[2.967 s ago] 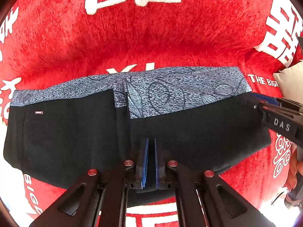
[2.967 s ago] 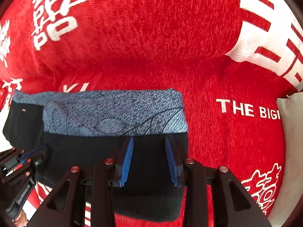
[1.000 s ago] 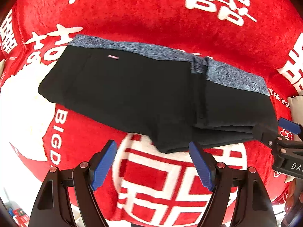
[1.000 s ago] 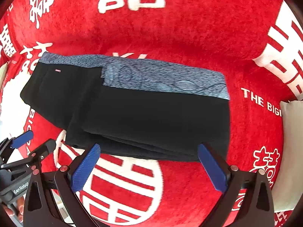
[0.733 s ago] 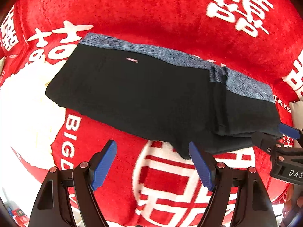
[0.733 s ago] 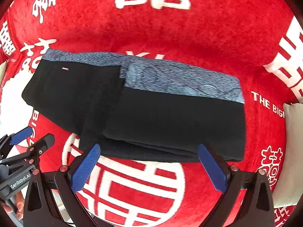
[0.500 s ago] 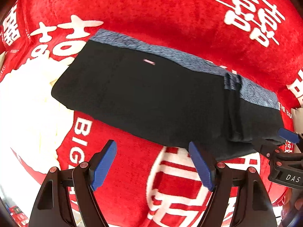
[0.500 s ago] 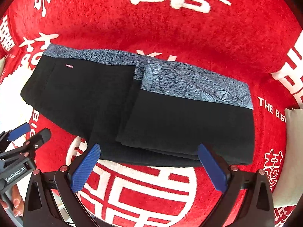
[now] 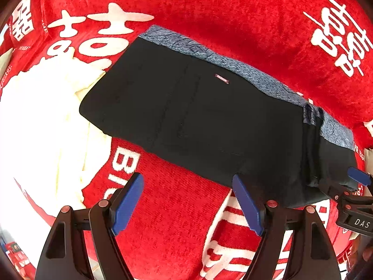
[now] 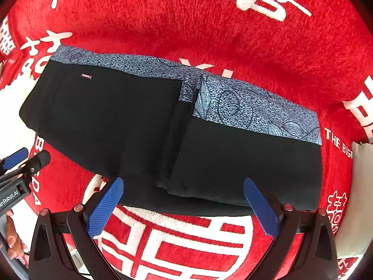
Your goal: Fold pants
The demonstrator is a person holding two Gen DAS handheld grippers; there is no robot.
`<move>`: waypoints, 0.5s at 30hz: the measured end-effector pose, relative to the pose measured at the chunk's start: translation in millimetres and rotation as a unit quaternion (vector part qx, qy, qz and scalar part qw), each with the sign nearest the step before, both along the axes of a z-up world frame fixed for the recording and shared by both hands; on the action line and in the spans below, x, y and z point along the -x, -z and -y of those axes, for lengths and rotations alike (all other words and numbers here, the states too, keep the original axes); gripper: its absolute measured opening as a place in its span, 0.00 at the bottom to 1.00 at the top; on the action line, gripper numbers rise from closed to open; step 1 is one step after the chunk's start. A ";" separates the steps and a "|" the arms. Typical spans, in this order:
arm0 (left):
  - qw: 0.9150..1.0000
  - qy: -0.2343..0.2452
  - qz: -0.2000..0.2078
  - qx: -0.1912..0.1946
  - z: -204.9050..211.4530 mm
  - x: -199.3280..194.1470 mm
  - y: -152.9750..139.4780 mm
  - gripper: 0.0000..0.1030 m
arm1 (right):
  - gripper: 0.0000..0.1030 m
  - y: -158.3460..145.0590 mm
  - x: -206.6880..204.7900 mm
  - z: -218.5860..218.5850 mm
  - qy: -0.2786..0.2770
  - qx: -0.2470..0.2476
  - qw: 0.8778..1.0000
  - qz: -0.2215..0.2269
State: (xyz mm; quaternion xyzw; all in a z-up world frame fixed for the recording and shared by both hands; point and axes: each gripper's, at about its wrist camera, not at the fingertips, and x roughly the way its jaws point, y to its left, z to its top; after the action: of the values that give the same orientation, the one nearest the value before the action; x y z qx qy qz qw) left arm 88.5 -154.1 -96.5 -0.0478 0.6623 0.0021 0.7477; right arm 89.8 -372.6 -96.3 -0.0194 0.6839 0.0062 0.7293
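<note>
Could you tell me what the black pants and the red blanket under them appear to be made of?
Pants: seemingly a matte black woven cloth, smooth and without sheen, with a speckled grey-blue printed band along one edge. Red blanket: looks like plush chenille or fleece, with a fuzzy, ribbed pile and white woven-in characters.

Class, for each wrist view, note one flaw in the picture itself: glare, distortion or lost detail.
Left wrist view: the white cloth is washed out by glare. Right wrist view: the fisheye bends the pants into a curve, and their black fabric shows little detail.
</note>
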 end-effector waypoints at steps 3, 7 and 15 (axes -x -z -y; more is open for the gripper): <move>1.000 -0.008 0.000 0.009 -6.2 -3.4 2.6 0.77 | 1.00 1.2 -4.2 3.1 0.002 0.001 1.000 -0.002; 0.997 -0.048 0.006 0.053 -26.0 -6.9 9.0 0.77 | 1.00 2.4 -15.0 19.1 0.021 -0.009 1.000 0.009; 0.985 -0.118 0.014 0.126 -70.1 -9.4 35.4 0.77 | 1.00 36.8 -10.6 45.7 0.039 -0.034 0.999 0.015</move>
State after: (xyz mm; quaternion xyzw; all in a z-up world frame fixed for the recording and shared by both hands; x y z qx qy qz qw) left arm 97.9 -84.0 -131.9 -0.2193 0.6366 0.0062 0.7394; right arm 100.4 -418.4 -133.0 0.0318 0.6723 0.0010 0.7396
